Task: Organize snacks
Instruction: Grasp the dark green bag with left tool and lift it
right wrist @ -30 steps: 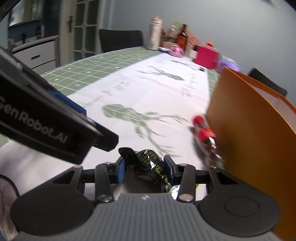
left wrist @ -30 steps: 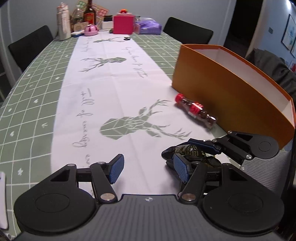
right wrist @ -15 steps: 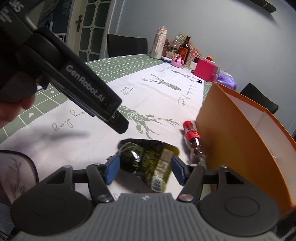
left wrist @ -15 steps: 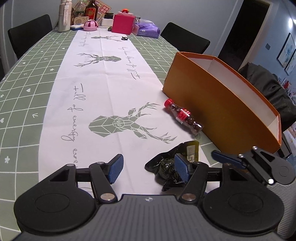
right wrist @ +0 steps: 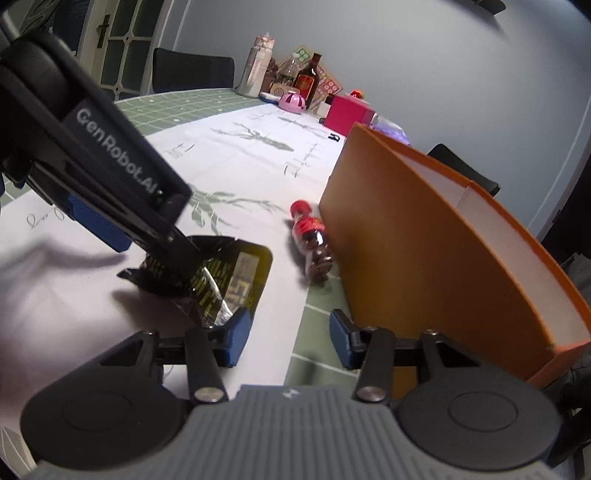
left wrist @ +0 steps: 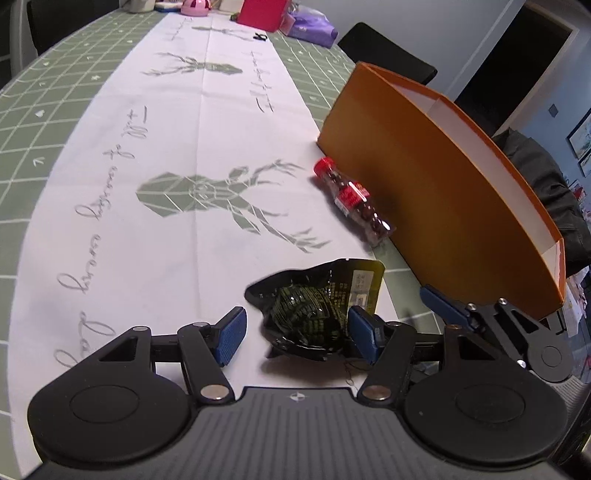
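Note:
A black snack packet (left wrist: 314, 306) with yellow print lies on the white runner. It sits between the fingers of my open left gripper (left wrist: 297, 334), close against the right pad and apart from the left pad. In the right wrist view the packet (right wrist: 229, 280) lies left of my right gripper (right wrist: 288, 339), whose jaws are closing with nothing between them. A small red-capped bottle (left wrist: 351, 199) of dark sweets lies on its side against the orange box (left wrist: 424, 184). The box (right wrist: 406, 240) stands open-topped on the right, white inside.
The table carries a green checked cloth and a white deer runner (left wrist: 184, 192). A pink box (left wrist: 262, 14), a purple bag (left wrist: 310, 27) and several bottles (right wrist: 306, 81) crowd the far end. Black chairs (left wrist: 388, 59) stand around, and a dark jacket (left wrist: 546, 195) lies at the right.
My right gripper let go of the black packet and drew away to the right. The packet now lies on the runner, and my left gripper has come down around it.

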`<state>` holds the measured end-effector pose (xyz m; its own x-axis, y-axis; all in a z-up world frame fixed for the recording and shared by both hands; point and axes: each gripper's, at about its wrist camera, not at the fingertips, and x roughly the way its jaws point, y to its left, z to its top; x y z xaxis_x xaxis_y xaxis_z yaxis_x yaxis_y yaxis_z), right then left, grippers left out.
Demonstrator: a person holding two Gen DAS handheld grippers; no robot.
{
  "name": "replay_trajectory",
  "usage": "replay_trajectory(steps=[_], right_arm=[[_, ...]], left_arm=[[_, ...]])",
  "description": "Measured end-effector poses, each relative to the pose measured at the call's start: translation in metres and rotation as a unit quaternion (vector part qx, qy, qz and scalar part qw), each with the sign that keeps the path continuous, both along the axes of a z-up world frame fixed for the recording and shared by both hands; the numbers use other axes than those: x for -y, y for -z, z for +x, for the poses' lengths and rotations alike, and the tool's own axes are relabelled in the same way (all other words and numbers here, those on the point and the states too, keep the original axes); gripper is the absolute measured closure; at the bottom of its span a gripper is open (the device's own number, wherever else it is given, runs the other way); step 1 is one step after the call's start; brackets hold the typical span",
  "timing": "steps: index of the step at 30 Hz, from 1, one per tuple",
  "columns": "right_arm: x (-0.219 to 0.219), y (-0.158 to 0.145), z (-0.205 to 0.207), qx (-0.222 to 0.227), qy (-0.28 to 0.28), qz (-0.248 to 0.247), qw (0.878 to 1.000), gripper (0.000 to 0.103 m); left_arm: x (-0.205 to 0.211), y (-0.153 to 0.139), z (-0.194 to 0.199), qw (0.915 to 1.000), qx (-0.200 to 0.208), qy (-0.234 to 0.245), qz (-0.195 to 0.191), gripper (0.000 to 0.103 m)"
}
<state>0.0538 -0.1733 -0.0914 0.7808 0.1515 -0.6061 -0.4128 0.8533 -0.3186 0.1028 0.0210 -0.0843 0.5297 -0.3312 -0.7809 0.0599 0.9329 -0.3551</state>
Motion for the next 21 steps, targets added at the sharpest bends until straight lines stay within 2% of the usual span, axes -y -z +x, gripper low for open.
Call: replay_trajectory(steps=[6,8,9,12,16,21], right_arm=[[-0.004,0.001,0.003,-0.004,-0.009,0.023,1.000,0.059],[-0.005,0.002,0.003,-0.002,-0.011,0.022,1.000,0.061],[-0.006,0.002,0.003,-0.001,-0.012,0.022,1.000,0.061],[-0.006,0.002,0.004,-0.004,-0.012,0.027,1.000,0.061],[-0.007,0.002,0.004,-0.003,-0.017,0.026,0.999,0.061],[-0.010,0.000,0.012,0.012,-0.013,0.012,1.000,0.061]], left_arm=[[0.012,0.002,0.004,0.9998,0.013,0.001,0.015,0.029],[0.018,0.002,0.004,0.9991,0.022,0.004,0.035,0.030],[0.021,0.003,0.004,0.9984,0.029,0.009,0.048,0.035],[0.032,0.004,0.001,0.9942,0.049,0.027,0.092,0.041],[0.029,0.005,0.003,0.9937,0.055,0.032,0.092,0.044],[0.010,0.004,0.009,0.9948,0.050,0.012,0.088,0.046]])
